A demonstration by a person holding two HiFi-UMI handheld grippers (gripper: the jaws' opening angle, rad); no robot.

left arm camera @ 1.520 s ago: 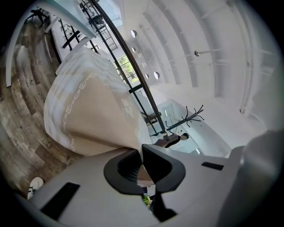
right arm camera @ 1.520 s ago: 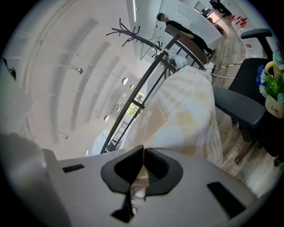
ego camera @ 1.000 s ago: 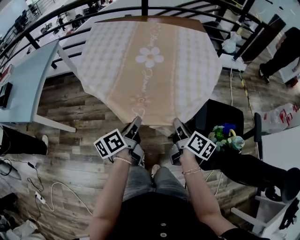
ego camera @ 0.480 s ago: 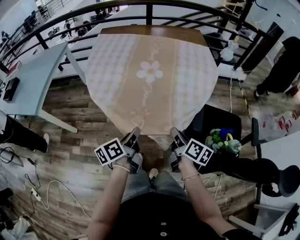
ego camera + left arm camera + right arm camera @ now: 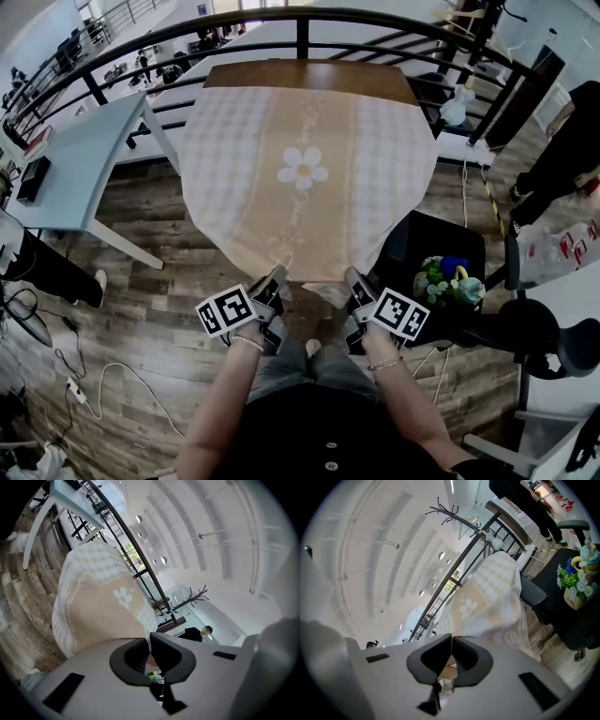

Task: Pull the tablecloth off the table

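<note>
A pale blue table is seen well off to the left of the left fingers. The left arm is held out straight from the body. The left gripper is pointed ahead and a little down. Its fingers are squeezed shut on the near edge of the tablecloth, and a bit of tan cloth is pinched between them.

From both sets of fingers the tablecloth is stretched away and up over the wooden table. The far end of the table is left bare. A white flower print is seen on the cloth, well beyond the fingertips and between the two grippers' lines.

The right arm is held out beside the left one in the same way. The right gripper is also tipped a little down. Its fingers are squeezed shut on the same near edge, just beside the left ones.

A black chair is seen near the right of the right fingers, and a small pot of flowers is set on it.
</note>
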